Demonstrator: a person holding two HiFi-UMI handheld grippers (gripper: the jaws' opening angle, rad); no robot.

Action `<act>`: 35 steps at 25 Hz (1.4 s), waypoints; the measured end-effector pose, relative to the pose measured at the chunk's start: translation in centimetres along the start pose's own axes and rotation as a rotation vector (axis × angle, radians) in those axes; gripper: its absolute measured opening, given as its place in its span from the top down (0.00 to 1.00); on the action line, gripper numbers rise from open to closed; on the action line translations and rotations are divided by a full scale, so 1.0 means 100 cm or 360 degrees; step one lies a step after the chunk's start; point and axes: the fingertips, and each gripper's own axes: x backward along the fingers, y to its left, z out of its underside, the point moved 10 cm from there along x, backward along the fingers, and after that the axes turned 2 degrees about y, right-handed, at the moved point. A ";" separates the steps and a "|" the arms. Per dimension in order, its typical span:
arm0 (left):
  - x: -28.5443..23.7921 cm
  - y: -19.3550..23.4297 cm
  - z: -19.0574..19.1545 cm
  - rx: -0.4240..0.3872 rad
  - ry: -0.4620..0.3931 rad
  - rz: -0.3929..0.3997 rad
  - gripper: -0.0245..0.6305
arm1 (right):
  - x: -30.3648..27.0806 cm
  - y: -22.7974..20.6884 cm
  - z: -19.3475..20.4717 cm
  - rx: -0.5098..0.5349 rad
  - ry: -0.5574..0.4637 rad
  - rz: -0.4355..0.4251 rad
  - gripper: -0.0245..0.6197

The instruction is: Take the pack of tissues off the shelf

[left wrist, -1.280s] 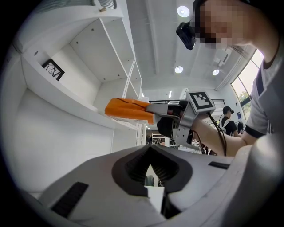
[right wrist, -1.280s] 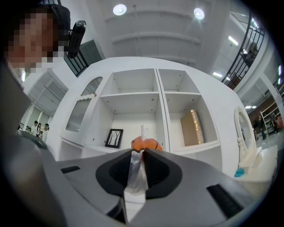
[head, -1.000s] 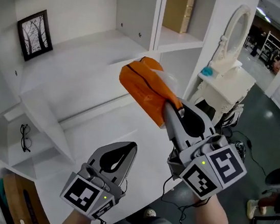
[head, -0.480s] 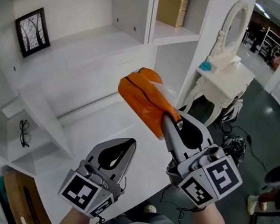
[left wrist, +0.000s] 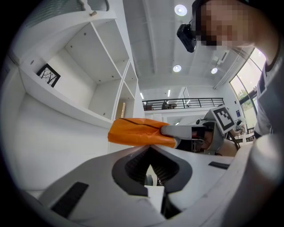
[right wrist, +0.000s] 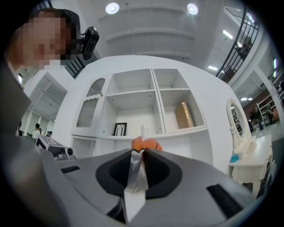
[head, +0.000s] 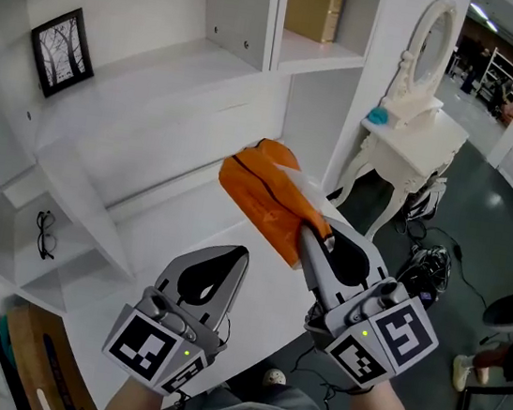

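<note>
The orange pack of tissues (head: 263,191) hangs in the air in front of the white shelf unit (head: 171,74), off its boards. My right gripper (head: 307,235) is shut on the pack's near end, where clear wrapping is pinched between the jaws. In the right gripper view the pack (right wrist: 144,143) peeks just above that gripper (right wrist: 138,151). My left gripper (head: 238,257) is shut and empty, lower left of the pack. The left gripper view shows the left gripper (left wrist: 150,149) below the pack (left wrist: 135,132), apart from it.
A framed tree picture (head: 63,51) leans at the shelf's back left. Black glasses (head: 46,238) lie in a lower left compartment. A gold box (head: 321,0) stands in an upper compartment. A white dressing table (head: 431,139) with an oval mirror stands right, cables (head: 424,263) on the floor.
The right gripper has carried the orange pack down and back toward me, away from the shelf. The left gripper has stayed shut in about the same place.
</note>
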 end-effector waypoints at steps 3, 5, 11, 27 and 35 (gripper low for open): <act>0.001 -0.005 0.000 -0.0002 -0.0006 -0.0002 0.90 | 0.007 0.002 0.006 -0.0012 0.0007 -0.0010 0.88; 0.003 -0.009 0.002 -0.0007 -0.0011 -0.0002 0.90 | 0.013 0.004 0.011 -0.0019 0.0012 -0.0015 0.87; 0.001 -0.019 0.004 -0.0014 -0.0006 -0.0002 0.90 | 0.026 0.003 0.023 -0.0050 0.0043 -0.0020 0.87; -0.015 -0.018 0.004 0.0000 0.0016 0.0001 0.90 | 0.026 -0.005 0.031 -0.0059 0.0097 -0.0040 0.88; -0.017 -0.019 0.004 -0.0007 0.0018 -0.0008 0.90 | 0.025 -0.007 0.031 -0.0070 0.0082 -0.0066 0.87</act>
